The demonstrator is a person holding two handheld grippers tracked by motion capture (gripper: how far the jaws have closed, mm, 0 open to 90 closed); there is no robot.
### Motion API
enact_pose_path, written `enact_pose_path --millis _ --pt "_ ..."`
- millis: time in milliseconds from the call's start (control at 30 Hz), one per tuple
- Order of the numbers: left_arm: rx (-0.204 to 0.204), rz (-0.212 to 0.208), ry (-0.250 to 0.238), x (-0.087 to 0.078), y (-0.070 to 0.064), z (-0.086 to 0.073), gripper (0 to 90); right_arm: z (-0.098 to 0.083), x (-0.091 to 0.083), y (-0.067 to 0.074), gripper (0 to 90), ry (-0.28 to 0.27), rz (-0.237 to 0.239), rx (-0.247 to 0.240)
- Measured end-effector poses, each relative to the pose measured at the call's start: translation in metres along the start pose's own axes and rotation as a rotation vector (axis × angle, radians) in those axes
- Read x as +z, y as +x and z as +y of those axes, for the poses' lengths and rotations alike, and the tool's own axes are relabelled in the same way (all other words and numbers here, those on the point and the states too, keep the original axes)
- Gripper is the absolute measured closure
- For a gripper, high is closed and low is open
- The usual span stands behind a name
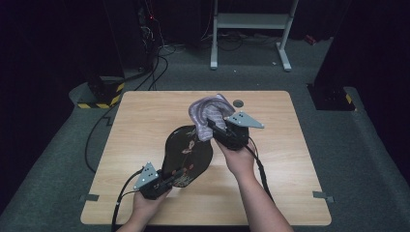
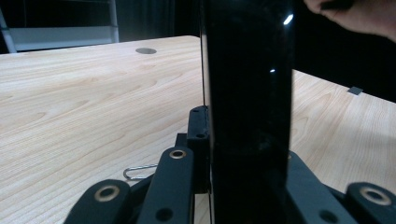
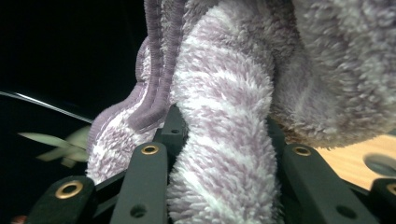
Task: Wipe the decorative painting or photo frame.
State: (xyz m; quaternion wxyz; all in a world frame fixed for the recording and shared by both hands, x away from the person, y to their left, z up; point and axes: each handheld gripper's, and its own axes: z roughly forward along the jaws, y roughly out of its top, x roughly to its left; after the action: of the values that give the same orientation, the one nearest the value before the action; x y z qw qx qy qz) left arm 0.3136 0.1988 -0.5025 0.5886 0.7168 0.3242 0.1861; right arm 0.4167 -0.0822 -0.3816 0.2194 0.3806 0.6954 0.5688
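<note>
Fluffy lilac-and-white striped cloth [image 3: 224, 154] is pinched between the jaws of the right tongs [image 1: 216, 126], which are clamped on a thick fold of it; the rest of the cloth bunches up above and beyond those jaws, with a ribbed purple hem running down one side. Just below the right tongs, the cloth hangs against the far end of a glossy black oval tray with a flower pattern [image 1: 186, 152]. The left tongs [image 1: 170, 178] are clamped on the near edge of that same tray, one jaw on each face of it, and from there the tray rises tilted, its far end off the surface. In the left gripper view the tray stands on edge between the jaws as a dark, shiny slab. Beneath both tongs lies the pale wooden surface [image 1: 140, 121]. Beyond the right tongs a small round grey disc [image 1: 238, 103] sits in the wood. By the left tongs a thin wire clip [image 2: 138, 171] lies on the wood.
</note>
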Motion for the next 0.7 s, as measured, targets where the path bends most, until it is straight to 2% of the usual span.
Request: enact_pose_path --millis 233,367,500,600,700 --pt "-0.003 0.0 -0.004 0.0 0.0 0.0 79.2 -0.033 0.004 -0.016 66.2 0.055 -0.03 0.06" --pt "-0.002 0.003 -0.006 0.001 0.0 -0.001 79.1 -0.058 0.008 -0.018 66.6 0.111 -0.025 0.085" --pt "-0.001 0.003 -0.007 0.001 0.0 -0.001 79.1 -0.082 0.01 -0.016 66.9 0.164 -0.028 0.086" --pt "-0.006 -0.002 -0.005 0.001 0.0 -0.001 79.4 -0.089 0.007 -0.018 66.9 0.179 -0.028 0.099" --pt "-0.006 -0.002 -0.005 0.001 0.001 0.0 79.4 -0.087 0.005 -0.018 66.8 0.173 -0.026 0.093"
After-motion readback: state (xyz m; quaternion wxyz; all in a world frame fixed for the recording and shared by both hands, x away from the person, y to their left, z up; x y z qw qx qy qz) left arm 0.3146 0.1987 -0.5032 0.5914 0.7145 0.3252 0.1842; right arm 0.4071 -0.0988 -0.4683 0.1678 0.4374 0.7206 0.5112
